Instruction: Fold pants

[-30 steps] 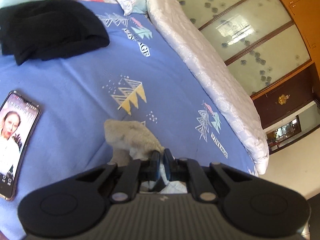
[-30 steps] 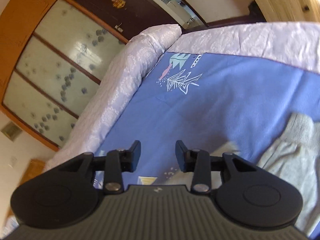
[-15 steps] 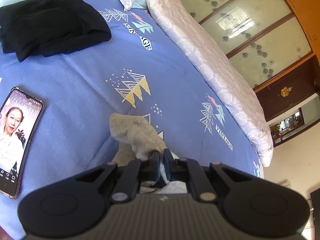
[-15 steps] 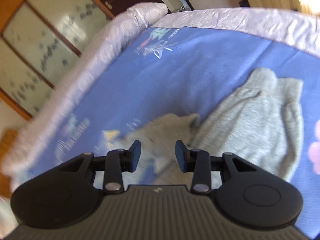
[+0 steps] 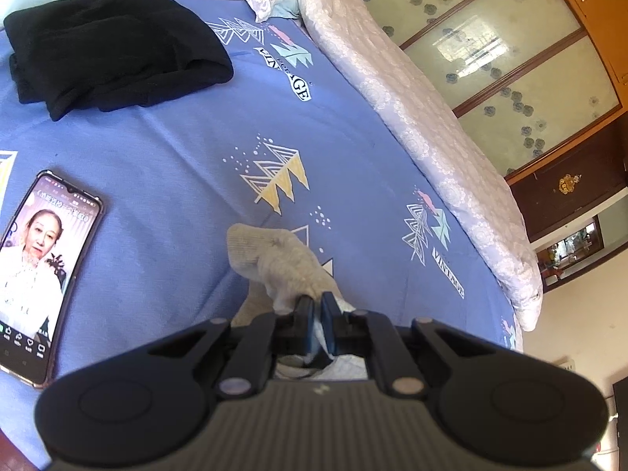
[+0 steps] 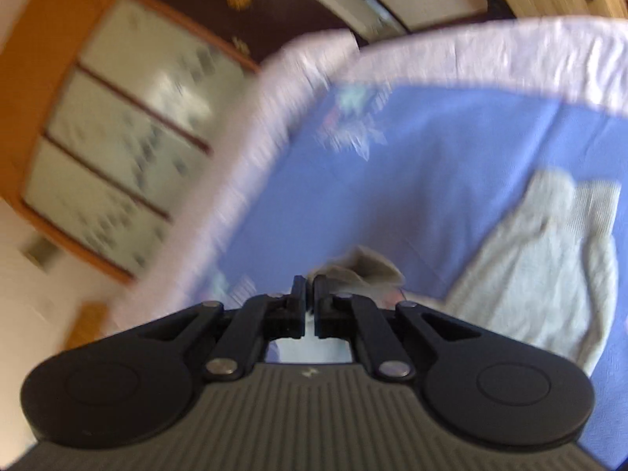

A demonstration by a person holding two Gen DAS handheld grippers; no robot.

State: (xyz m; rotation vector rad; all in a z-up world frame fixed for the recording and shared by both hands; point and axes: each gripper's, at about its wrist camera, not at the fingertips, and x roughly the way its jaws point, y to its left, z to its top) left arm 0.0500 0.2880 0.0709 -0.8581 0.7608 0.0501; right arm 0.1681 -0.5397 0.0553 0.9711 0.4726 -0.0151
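Grey pants (image 6: pixel 541 267) lay rumpled on the blue printed bedsheet (image 5: pixel 165 157). Left gripper (image 5: pixel 317 306) was clenched on a cuff. Right gripper (image 6: pixel 309 290) had just closed on a grey fold. Phone (image 5: pixel 35 271) and black garment (image 5: pixel 114 47) lay well apart; a wardrobe (image 5: pixel 490 51) stood beyond.

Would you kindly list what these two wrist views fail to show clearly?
- Left wrist view: the left tongs clamp the grey pants; their body hides the remaining fabric.
- Right wrist view: motion blur; cloth between the just-closed right tongs is uncertain.
- Left wrist view: the phone is cut by the edge.
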